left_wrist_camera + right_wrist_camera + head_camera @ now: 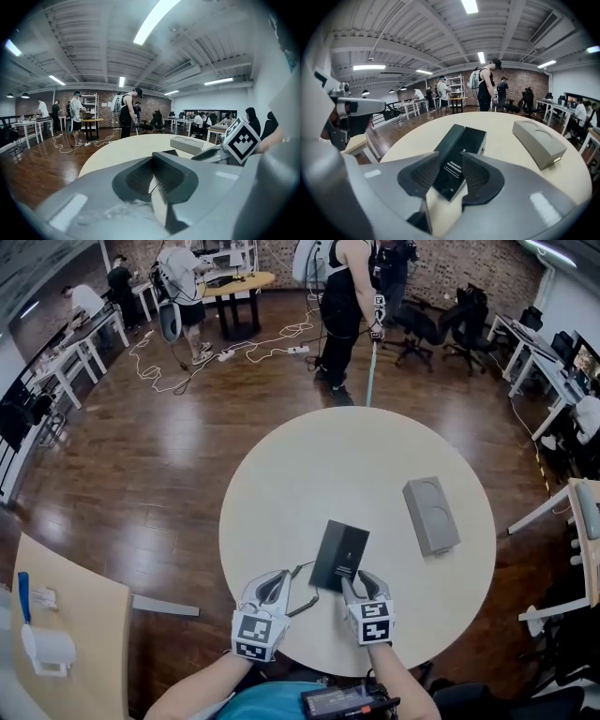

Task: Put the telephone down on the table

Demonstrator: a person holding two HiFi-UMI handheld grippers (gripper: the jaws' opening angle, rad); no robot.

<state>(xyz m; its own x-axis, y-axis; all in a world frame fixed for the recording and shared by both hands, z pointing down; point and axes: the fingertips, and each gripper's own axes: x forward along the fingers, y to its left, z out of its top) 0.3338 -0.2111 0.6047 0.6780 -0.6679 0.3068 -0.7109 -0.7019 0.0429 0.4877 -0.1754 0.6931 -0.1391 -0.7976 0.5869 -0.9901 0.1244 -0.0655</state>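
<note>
An open office-like lab: brick wall (469,268), desks (539,357) and office chairs (464,315) (cables (178,367) across the floor (141,474)).

A round, cream-coloured table (309,484) is shown. A black telephone (339,554) is laid flat just off its centre, toward 6 o'clock. A grey box (430,515) is placed at 2 o'clock, well apart. A thin dark cord (315,593) is trailed at 7 o'clock.

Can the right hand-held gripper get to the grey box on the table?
Probably yes. Only bare table lies between the right hand-held gripper and the grey box, so nothing blocks it. Its jaws sit open around the end of the black phone, so it should back off that first.
</note>
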